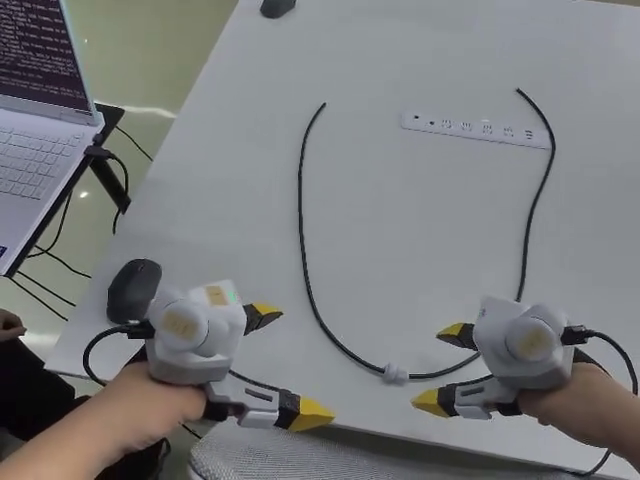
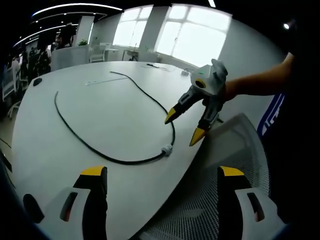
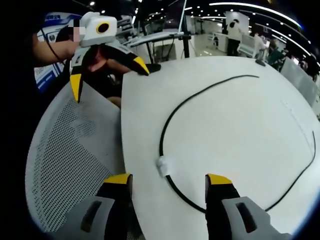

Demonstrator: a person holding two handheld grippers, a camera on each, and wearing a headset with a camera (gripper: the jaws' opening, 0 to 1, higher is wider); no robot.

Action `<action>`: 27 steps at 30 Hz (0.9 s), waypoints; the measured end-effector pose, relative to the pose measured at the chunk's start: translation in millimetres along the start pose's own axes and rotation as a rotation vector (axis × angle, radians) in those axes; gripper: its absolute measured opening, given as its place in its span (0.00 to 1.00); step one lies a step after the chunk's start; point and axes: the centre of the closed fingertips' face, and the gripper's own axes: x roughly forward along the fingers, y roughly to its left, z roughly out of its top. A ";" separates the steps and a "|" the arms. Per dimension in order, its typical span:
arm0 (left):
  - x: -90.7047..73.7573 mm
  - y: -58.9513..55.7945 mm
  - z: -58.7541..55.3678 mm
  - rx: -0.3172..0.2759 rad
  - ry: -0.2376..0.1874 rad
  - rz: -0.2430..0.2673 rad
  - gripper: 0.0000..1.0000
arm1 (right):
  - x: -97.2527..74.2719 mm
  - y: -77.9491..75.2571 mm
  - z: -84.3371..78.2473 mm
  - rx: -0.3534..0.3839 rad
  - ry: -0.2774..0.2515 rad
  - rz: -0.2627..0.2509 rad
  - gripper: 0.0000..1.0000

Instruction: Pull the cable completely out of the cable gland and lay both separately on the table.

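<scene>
Left tool (image 1: 290, 362): riding in the person's left hand (image 1: 150, 405) at the near left edge of the tabletop (image 1: 420, 230) and pointing right. Its yellow-tipped jaws are standing wide apart and gripping nothing.
Right tool (image 1: 438, 366): riding in the right hand (image 1: 575, 405) at the near right and pointing left toward the other tool. Its jaws are also gaping, with nothing between them.
Cable (image 1: 302, 230): thin and black, lying flat on the white tabletop in a long U. Both loose ends are reaching toward the far side, and the bend is sitting close to the near edge.
Cable gland (image 1: 395, 374): small and white, sitting on the cable at the bottom of the U, with the cable running out of it on both sides. It is resting on the tabletop between the two tools, nearer the right one and touching neither.
Right gripper view: the gland is lying just ahead of the open jaws, toward the left-hand jaw.
Left gripper view: the gland is lying farther ahead, with the right tool hovering just beyond it.
Power strip (image 1: 476, 129): white, lying on the far right of the tabletop, near the far end of the cable's right arm.
Laptop (image 1: 35, 110): sitting open at the far left, beside the tabletop.
Mouse (image 1: 133, 288): dark, lying at the near left corner, just behind the left tool.
Mesh chair (image 1: 300, 455): grey, showing below the near edge.
</scene>
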 end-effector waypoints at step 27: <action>-2.2 7.8 -9.9 -0.018 0.017 -0.004 0.89 | 36.6 5.1 -8.8 -0.045 0.068 0.085 0.17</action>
